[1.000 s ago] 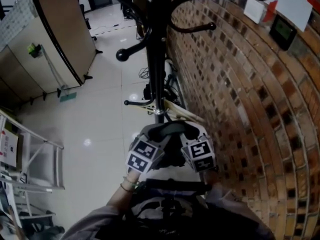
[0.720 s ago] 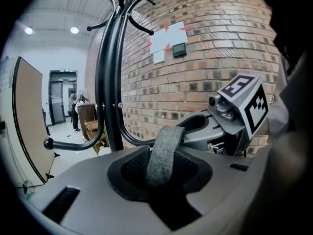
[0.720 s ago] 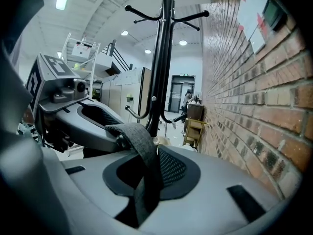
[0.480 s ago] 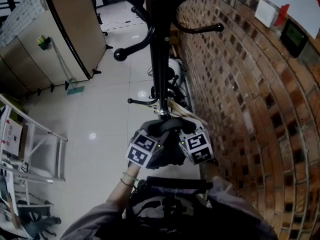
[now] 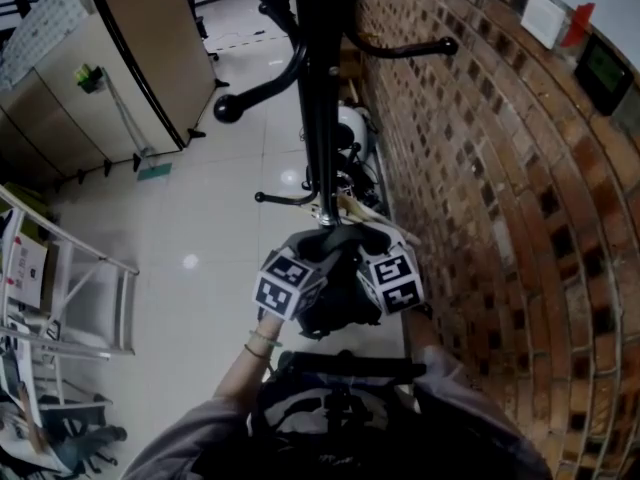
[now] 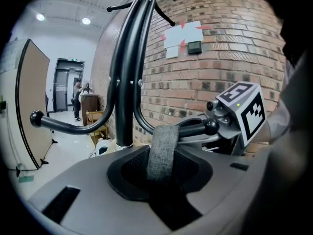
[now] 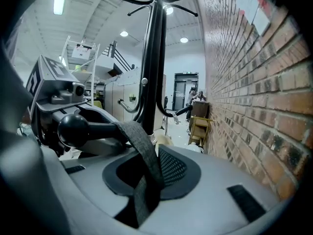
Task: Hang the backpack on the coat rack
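A black coat rack [image 5: 318, 98] stands next to the brick wall, with curved arms and ball-tipped pegs. The grey backpack [image 5: 340, 303] hangs between my two grippers just in front of the pole. Its woven grey top loop [image 6: 161, 148] lies over a low peg [image 6: 195, 129]; the loop [image 7: 144, 155] and the peg [image 7: 80, 129] show in the right gripper view too. My left gripper [image 5: 300, 273] grips the backpack's left side and my right gripper [image 5: 385, 268] its right side. The backpack's top hides both pairs of jaws.
The brick wall [image 5: 480, 168] runs close along the right. A white object [image 5: 350, 128] and cables lie at the rack's base. A tall brown cabinet [image 5: 130, 48] and a metal rack [image 5: 70, 298] stand at the left across the tiled floor. People stand in a far doorway [image 6: 78, 94].
Both grippers have carried the backpack a little closer to the pole and lower, keeping their hold.
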The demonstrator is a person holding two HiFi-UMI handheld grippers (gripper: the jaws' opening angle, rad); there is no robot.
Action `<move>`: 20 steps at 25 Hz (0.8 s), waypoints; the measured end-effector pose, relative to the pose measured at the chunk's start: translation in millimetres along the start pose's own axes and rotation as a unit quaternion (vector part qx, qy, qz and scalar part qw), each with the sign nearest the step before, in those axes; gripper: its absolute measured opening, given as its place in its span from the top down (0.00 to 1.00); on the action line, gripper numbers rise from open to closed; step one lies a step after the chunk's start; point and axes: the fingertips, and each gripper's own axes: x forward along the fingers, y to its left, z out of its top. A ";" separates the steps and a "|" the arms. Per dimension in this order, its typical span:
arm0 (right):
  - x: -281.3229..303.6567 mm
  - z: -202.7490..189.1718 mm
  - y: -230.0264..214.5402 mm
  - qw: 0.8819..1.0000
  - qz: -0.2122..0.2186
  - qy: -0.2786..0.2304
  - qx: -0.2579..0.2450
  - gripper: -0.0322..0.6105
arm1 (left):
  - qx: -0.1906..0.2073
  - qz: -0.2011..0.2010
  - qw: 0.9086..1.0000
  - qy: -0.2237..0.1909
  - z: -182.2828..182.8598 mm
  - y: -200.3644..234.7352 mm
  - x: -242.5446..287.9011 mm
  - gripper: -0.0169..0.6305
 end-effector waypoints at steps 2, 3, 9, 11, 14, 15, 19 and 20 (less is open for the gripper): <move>0.6 -3.1 -0.3 1.000 0.003 0.003 0.002 0.82 | 0.010 -0.003 1.000 0.000 0.1 0.1 1.4 0.78; -0.7 -3.1 0.9 1.000 0.003 0.005 0.010 0.82 | 0.015 -0.002 1.000 0.001 -0.1 0.3 1.9 0.77; -7.6 -2.3 7.9 0.999 -0.026 0.014 0.037 0.82 | 0.024 0.022 0.999 0.002 -2.6 2.3 -1.1 0.76; -10.7 -6.8 6.5 0.998 -0.036 0.014 0.052 0.80 | 0.021 0.024 1.000 0.002 -3.0 0.8 -6.4 0.75; -18.7 -13.5 -0.1 0.995 -0.048 0.000 0.091 0.70 | 0.030 0.026 0.999 0.001 -2.4 -1.8 -13.7 0.74; -23.0 -13.2 0.1 0.994 -0.053 -0.003 0.099 0.69 | 0.034 0.026 0.999 0.001 -2.5 -2.5 -16.5 0.73; -43.3 -12.8 5.9 0.989 -0.067 -0.024 0.132 0.70 | 0.064 0.022 0.998 0.003 -5.4 -9.9 -32.5 0.73; -48.0 -14.2 7.9 0.987 -0.068 -0.029 0.145 0.70 | 0.067 0.019 0.998 0.002 -6.9 -11.3 -36.6 0.73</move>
